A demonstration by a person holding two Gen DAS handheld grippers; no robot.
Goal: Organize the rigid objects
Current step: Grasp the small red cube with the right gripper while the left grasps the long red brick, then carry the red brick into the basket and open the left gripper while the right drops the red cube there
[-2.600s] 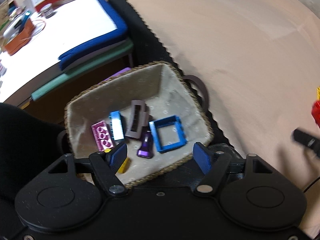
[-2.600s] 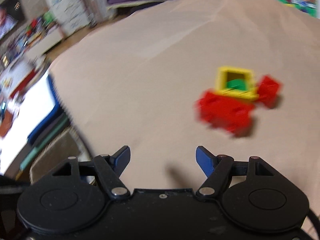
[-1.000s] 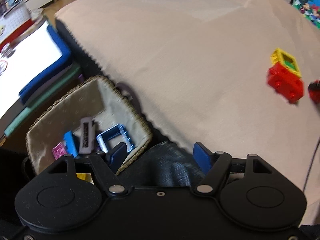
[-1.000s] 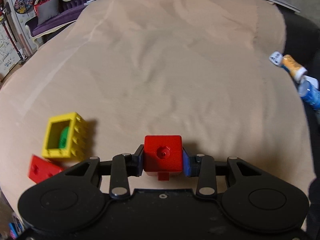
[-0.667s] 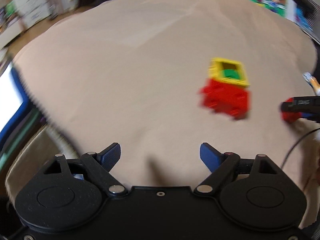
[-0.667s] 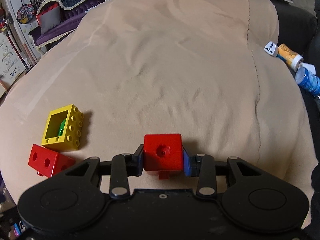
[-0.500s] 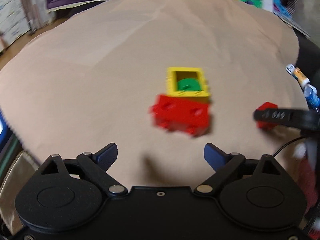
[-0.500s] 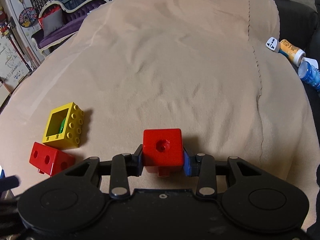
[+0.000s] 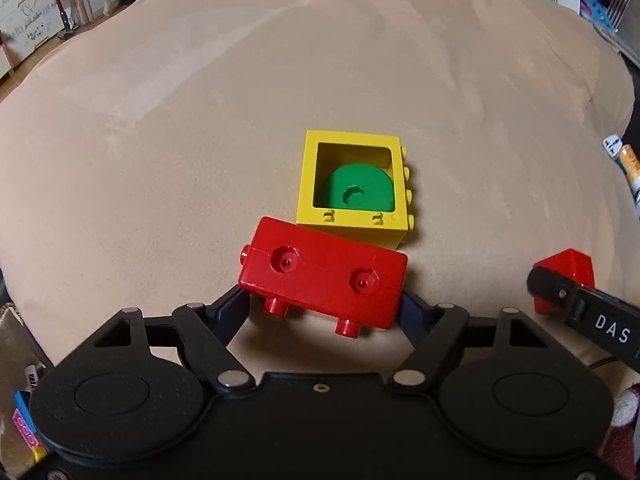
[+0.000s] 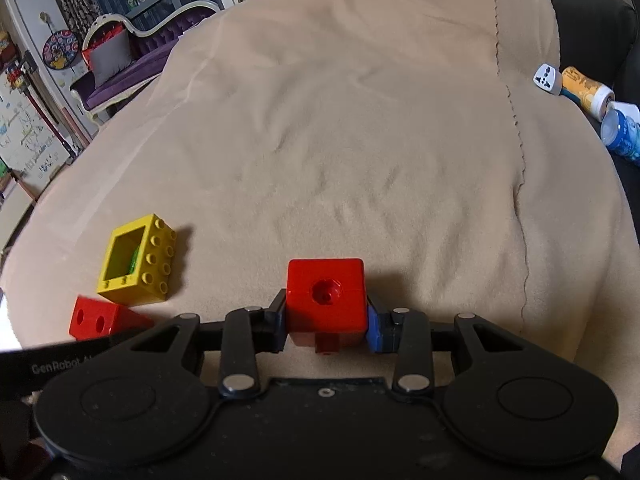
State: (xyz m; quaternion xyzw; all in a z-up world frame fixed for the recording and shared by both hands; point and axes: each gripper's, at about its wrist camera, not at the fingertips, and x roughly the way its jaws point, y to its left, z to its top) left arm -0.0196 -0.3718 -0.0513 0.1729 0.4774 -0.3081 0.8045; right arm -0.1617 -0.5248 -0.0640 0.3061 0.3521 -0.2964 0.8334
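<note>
A long red brick (image 9: 320, 276) lies across my left gripper (image 9: 322, 304), whose fingers press against its two ends, shut on it. Just beyond it on the tan blanket (image 9: 200, 120) lies a yellow frame brick (image 9: 352, 138) with a green round piece (image 9: 358, 192) inside. My right gripper (image 10: 326, 328) is shut on a red cube (image 10: 326, 296), held slightly above the blanket. In the right wrist view the yellow frame brick (image 10: 158, 264) and the long red brick (image 10: 96, 316) sit at the left. The left wrist view catches the red cube (image 9: 570, 266) at its right edge.
A white plug adapter (image 10: 546, 78), an orange tube (image 10: 586, 90) and a blue bottle (image 10: 620, 132) lie off the blanket's right edge. A sliver of the basket (image 9: 6, 316) with small bricks shows at the lower left. The blanket stretches bare ahead.
My left gripper swung from the basket to the red and yellow bricks and narrowed its fingers onto the long red brick. The right gripper closed on the red cube and raised it slightly.
</note>
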